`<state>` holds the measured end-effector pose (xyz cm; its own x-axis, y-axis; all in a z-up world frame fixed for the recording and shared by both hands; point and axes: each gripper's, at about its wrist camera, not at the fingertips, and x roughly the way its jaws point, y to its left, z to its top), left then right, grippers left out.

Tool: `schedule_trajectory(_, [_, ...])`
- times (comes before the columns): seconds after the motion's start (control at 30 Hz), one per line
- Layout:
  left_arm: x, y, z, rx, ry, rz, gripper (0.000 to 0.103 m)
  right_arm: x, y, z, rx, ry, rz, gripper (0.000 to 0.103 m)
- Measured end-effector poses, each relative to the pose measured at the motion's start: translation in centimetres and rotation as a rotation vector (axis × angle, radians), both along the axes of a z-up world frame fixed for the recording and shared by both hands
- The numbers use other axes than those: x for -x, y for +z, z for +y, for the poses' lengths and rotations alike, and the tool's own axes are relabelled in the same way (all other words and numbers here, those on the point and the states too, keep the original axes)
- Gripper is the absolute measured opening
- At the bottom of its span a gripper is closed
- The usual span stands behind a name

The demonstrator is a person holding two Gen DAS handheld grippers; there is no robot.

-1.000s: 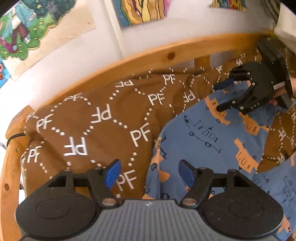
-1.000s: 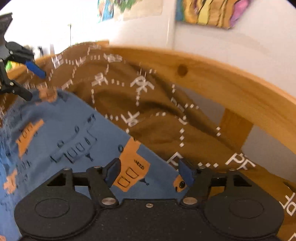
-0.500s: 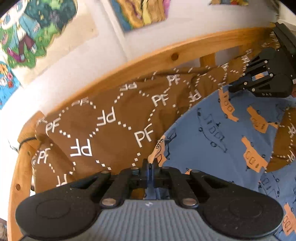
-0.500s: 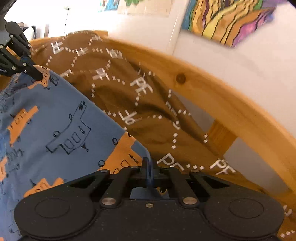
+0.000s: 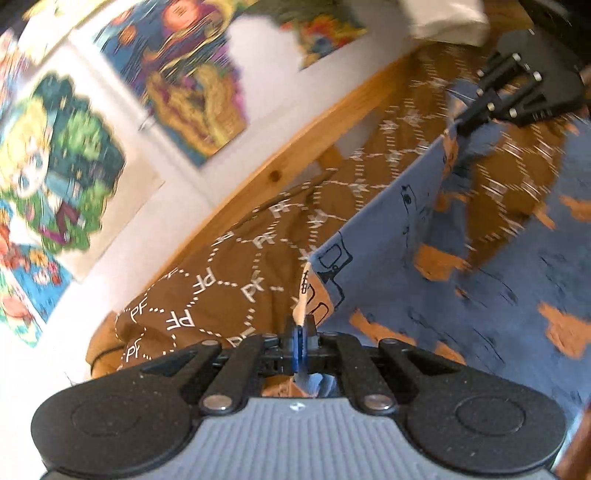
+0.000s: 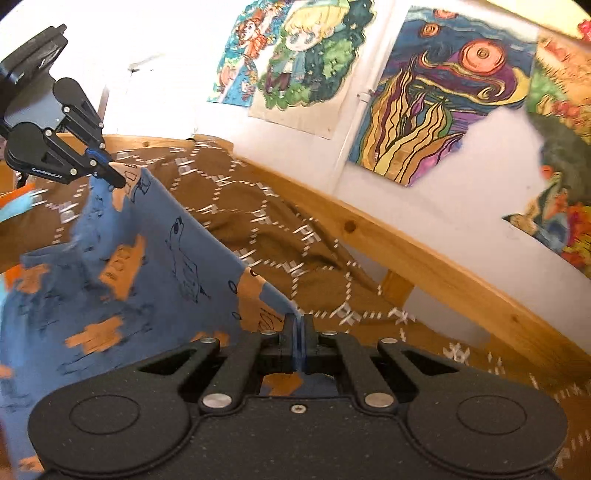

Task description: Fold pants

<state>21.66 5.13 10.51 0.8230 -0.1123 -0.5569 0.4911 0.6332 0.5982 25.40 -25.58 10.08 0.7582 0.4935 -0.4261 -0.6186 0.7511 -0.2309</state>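
Observation:
The pants (image 5: 461, 295) are blue with orange and dark vehicle prints; they also show in the right wrist view (image 6: 122, 280). My left gripper (image 5: 299, 332) is shut on one corner of their edge. My right gripper (image 6: 298, 334) is shut on the other corner. The edge is stretched between the two and lifted off the bed. The right gripper shows in the left wrist view (image 5: 467, 123) at the upper right, pinching the cloth. The left gripper shows in the right wrist view (image 6: 114, 177) at the upper left, pinching the cloth.
A brown blanket (image 5: 207, 288) with white PF marks covers the bed below the pants. A curved wooden bed rail (image 6: 424, 254) runs behind it. The white wall above holds colourful posters (image 6: 436, 110). A white pillow (image 5: 447, 18) lies at the top right.
Both grippers went from open to shut on the pants' edge. They have then lifted it up off the blanket, so the wall posters now fill more of both views.

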Motion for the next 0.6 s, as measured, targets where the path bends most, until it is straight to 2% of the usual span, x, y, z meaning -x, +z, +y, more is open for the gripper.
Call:
schedule_trajectory(0.13, [5.0, -2.1, -0.6, -0.087, -0.09, -0.027, 0.002, 6.0, -1.1, 0.0, 0.048, -0.004, 0.019, 0.0])
schedule_trajectory(0.33, [10.0, -7.4, -1.1, -0.19, -0.16, -0.019, 0.002, 13.4, -4.3, 0.8, 0.078, -0.036, 0.09, 0.0])
schedule_trajectory(0.6, [12.4, -13.2, -1.4, -0.333, -0.161, -0.064, 0.002, 17.2, -9.9, 2.0, 0.055, -0.065, 0.243, 0.0])
